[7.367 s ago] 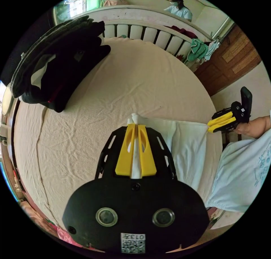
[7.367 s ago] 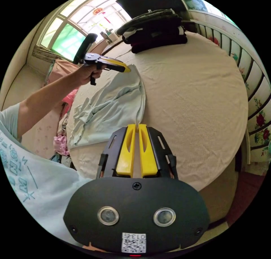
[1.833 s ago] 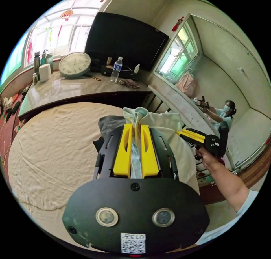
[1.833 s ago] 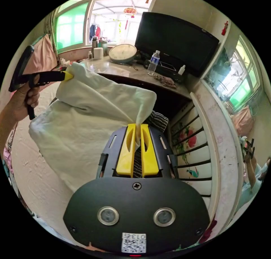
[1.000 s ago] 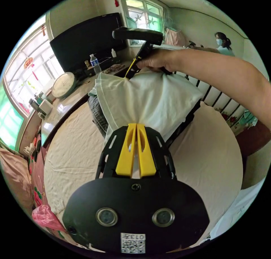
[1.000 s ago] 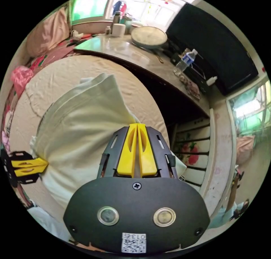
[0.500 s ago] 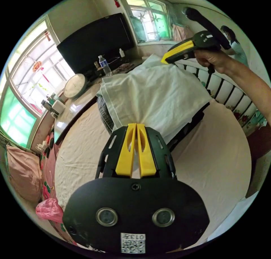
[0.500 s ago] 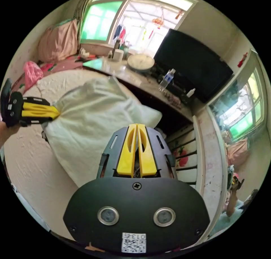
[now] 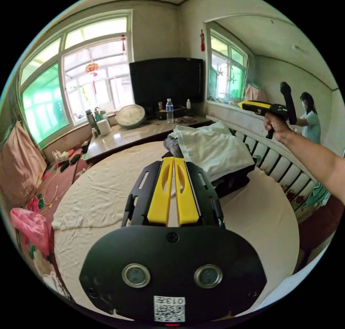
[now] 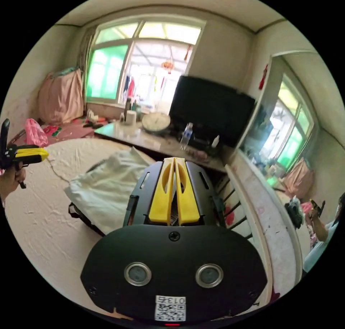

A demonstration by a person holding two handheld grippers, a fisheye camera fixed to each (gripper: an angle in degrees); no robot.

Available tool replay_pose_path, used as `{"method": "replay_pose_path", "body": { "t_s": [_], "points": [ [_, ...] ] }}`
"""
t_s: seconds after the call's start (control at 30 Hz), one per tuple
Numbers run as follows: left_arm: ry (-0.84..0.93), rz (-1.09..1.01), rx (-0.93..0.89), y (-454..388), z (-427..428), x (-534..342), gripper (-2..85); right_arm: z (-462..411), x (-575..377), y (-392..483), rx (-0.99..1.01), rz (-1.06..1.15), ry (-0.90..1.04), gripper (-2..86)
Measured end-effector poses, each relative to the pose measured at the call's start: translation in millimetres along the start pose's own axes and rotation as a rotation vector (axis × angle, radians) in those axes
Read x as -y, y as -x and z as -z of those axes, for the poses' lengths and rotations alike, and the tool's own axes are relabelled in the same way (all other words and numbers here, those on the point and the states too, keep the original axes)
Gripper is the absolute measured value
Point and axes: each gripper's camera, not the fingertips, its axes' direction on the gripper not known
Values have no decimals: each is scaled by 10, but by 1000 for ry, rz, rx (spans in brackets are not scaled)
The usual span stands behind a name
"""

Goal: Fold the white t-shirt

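Observation:
The white t-shirt lies folded on top of a stack of dark clothes at the far side of the bed. My left gripper is shut with nothing between its jaws and hangs back from the shirt. A hand holds my right gripper up in the air to the right of the shirt, jaws together and empty. In the right gripper view the t-shirt rests left of my right gripper, and my left gripper floats at the far left, apart from the cloth.
The bed has a wrinkled beige sheet. A counter behind it carries a round clock, a water bottle and a dark screen. A white railing runs along the right. Another person appears beyond it.
Both grippers have let go of the t-shirt, which now rests on the dark stack. Both have pulled back and away from it, jaws shut and empty.

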Motion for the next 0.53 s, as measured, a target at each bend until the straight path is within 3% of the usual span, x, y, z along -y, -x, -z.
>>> {"method": "replay_pose_path", "body": {
  "t_s": [0.1,0.17,0.37,0.53],
  "points": [
    [-8,100,103,527,791,-887,-1,460,-236,523,44,84,-92,6],
    [82,169,214,906,1398,-1740,2,639,-456,964,104,131,-100,6],
    [398,447,628,1869,3106,-4038,52,749,-1378,3052,561,311,109,13],
    [588,563,858,2525,4203,-5220,122,762,-1612,4730,918,285,212,73]
  ]
}}
